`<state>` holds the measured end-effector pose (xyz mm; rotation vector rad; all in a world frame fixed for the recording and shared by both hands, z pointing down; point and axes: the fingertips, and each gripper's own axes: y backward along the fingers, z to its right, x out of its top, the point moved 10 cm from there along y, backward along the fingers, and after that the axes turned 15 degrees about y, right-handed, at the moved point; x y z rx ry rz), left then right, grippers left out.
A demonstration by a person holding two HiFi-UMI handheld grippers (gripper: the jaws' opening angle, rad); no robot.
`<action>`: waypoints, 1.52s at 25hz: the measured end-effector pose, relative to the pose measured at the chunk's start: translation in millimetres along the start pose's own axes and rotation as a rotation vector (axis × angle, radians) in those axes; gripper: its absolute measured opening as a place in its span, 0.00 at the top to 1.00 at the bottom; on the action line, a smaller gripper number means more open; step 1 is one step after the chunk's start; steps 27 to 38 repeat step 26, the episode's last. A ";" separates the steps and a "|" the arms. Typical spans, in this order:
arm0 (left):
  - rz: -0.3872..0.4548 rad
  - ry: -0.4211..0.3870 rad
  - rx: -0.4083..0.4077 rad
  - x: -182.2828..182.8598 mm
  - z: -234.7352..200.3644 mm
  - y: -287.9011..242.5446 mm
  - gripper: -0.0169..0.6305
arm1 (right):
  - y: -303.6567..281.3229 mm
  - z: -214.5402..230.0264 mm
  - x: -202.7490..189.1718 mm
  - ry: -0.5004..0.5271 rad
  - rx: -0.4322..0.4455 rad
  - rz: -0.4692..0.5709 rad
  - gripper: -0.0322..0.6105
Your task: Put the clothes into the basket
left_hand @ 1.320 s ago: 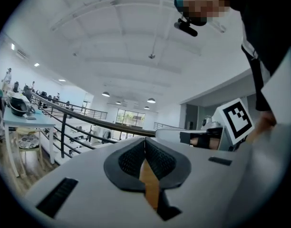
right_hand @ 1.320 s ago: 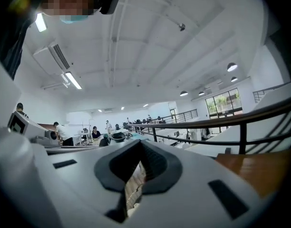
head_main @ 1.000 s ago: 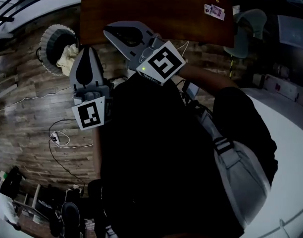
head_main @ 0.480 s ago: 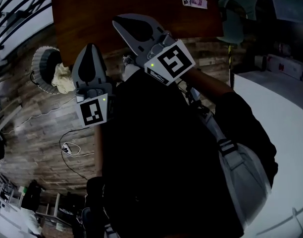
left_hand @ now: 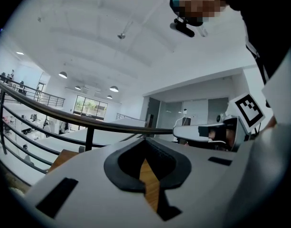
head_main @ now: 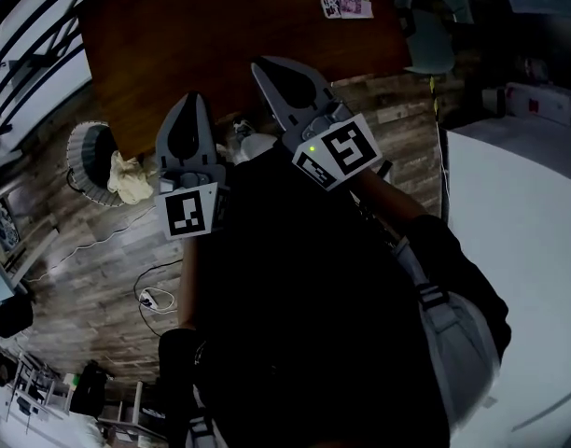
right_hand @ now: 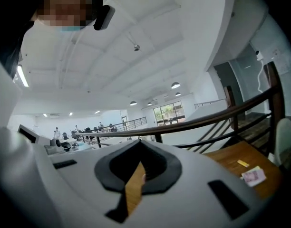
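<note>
Status: both grippers are empty and held level above the floor.

1. The left gripper (head_main: 191,101), in the centre-left of the head view, has its jaws together. Its own view shows nothing between them but a sliver of wood seen through the slot.
2. The right gripper (head_main: 260,64), just above and to the right of it, has its jaws together too, with nothing held. Its tip overlaps the edge of the dark brown wooden table (head_main: 220,35) across the top of the frame.
3. The round, ribbed, pale basket (head_main: 83,147) stands on the wood-plank floor (head_main: 99,250) at the left edge, well apart from both grippers.
4. A crumpled cream-coloured cloth (head_main: 127,177) lies at the basket's lower-right rim (whether fully inside or draped over the rim cannot be told).

Progress: one garment appears to be delivered. No other clothes show; the person's dark torso (head_main: 304,325) hides much of the floor, so whether items remain is unconfirmed.
</note>
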<state>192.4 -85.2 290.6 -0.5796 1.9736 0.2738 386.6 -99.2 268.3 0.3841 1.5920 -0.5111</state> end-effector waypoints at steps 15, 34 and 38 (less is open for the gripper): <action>-0.050 0.048 -0.069 -12.5 6.6 0.4 0.95 | 3.4 -14.1 -1.8 0.024 -0.011 -0.041 0.94; -0.029 0.032 0.015 -9.7 1.7 21.1 0.95 | -13.0 -30.2 -10.1 -0.006 0.104 -0.075 0.94; -0.029 0.032 0.015 -9.7 1.7 21.1 0.95 | -13.0 -30.2 -10.1 -0.006 0.104 -0.075 0.94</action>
